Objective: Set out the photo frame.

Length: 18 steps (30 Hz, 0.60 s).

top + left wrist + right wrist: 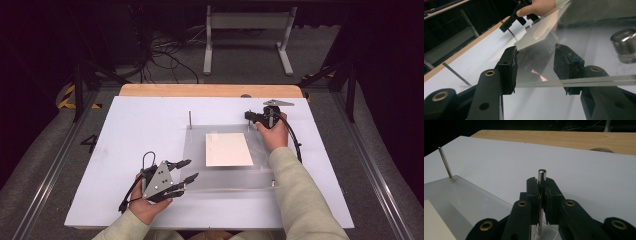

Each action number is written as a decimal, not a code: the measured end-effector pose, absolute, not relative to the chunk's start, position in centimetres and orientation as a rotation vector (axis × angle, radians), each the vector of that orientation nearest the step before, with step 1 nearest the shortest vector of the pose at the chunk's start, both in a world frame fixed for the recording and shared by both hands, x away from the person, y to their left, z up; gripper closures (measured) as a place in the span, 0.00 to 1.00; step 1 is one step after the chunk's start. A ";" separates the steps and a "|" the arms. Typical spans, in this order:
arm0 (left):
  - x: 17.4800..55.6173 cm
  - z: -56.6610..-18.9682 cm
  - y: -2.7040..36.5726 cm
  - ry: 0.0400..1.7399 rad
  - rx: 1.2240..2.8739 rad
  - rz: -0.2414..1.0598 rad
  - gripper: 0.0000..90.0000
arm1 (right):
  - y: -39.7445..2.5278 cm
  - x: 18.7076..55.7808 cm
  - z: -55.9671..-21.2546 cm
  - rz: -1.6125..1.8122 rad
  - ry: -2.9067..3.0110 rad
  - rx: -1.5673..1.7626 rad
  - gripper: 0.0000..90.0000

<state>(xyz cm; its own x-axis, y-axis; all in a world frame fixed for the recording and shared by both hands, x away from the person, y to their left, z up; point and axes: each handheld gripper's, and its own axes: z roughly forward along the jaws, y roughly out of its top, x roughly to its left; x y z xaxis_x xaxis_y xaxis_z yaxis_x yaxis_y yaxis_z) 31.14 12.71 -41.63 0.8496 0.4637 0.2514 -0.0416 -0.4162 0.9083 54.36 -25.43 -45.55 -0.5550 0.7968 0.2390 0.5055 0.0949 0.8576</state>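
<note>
A clear acrylic plate [225,177] lies on the white board [140,125], with a cream sheet [228,149] on top of it. Thin metal pins stand at its far corners: the left pin [190,119] is free. My right gripper [248,116] is shut on the right pin [541,175], which rises upright between its tips [541,186]. The left pin [446,163] stands farther off in the right gripper view. My left gripper [188,170] is open at the plate's near left edge. In the left gripper view its jaws [535,67] straddle the plate's edge [599,80].
A short metal cylinder [624,45] stands at the plate's near right corner [273,182]. The board rests on a wooden tabletop [210,90]. Beyond it are floor cables [165,55] and a white table frame [247,37]. Bare board lies left of the plate.
</note>
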 end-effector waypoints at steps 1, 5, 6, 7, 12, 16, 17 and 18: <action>31.2 -41.6 12.7 0.311 1.933 0.576 0.59 | -25.4 54.4 -45.5 1.444 2.090 1.293 0.91; 31.3 -41.4 12.8 0.316 1.933 0.567 0.59 | -26.2 53.3 -45.2 1.421 2.078 1.320 0.85; 31.4 -41.3 12.8 0.314 1.935 0.564 0.59 | -26.2 53.3 -45.2 1.421 2.078 1.320 0.85; 31.4 -41.3 12.8 0.319 1.933 0.562 0.59 | -26.5 53.0 -45.0 1.426 2.073 1.320 0.85; 31.6 -41.1 12.8 0.320 1.934 0.551 0.58 | -27.6 51.2 -43.6 1.454 2.063 1.275 0.81; 31.8 -40.9 12.9 0.316 1.942 0.544 0.58 | -28.3 49.5 -42.3 1.463 2.082 1.242 0.82; 31.8 -40.8 13.0 0.320 1.940 0.537 0.58 | -28.4 49.1 -42.0 1.466 2.087 1.229 0.82; 31.9 -40.8 13.0 0.319 1.944 0.532 0.58 | -28.6 48.5 -41.7 1.470 2.093 1.212 0.81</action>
<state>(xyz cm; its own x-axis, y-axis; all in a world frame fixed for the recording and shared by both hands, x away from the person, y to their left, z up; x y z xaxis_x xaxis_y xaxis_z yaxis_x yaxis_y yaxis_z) 31.90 13.04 -40.79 0.8657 0.4490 0.2214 -0.0163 -0.4168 0.9088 48.46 -28.56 -41.66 -0.5941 0.7773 0.2072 0.4587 0.1157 0.8810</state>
